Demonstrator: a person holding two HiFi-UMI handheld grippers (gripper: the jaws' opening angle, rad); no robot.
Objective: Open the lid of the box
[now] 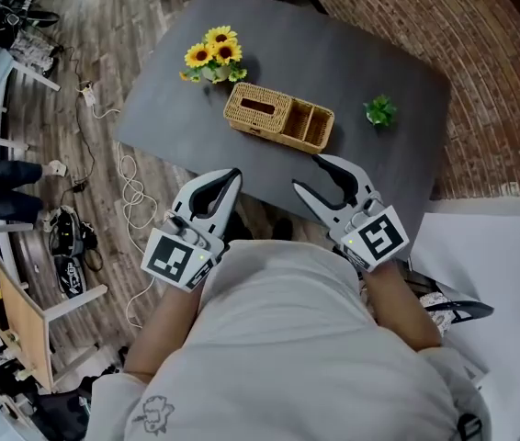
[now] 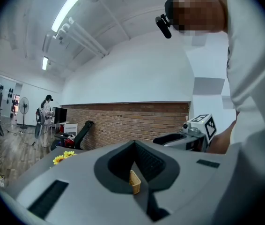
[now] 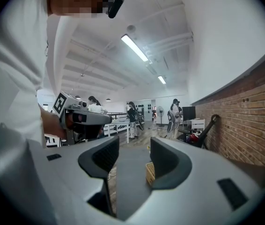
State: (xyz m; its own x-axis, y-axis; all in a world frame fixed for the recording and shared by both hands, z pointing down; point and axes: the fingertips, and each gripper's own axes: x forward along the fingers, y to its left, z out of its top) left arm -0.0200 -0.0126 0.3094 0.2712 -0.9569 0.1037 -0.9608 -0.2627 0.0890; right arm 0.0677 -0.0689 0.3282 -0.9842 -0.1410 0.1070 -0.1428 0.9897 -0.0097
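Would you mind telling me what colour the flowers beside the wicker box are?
The flowers are yellow with dark centres, clearest in the head view.

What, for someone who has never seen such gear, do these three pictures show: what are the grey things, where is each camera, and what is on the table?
No robot here: a person holds a grey two-jaw tool in each hand. The top-down picture comes from a camera on the person's head; the other two come from cameras riding on the tools, looking along the jaws. The left tool has its jaws together, the right tool has them apart; neither holds anything. On the dark table stand a wicker box, sunflowers and a small green plant. Both tools are short of the box.
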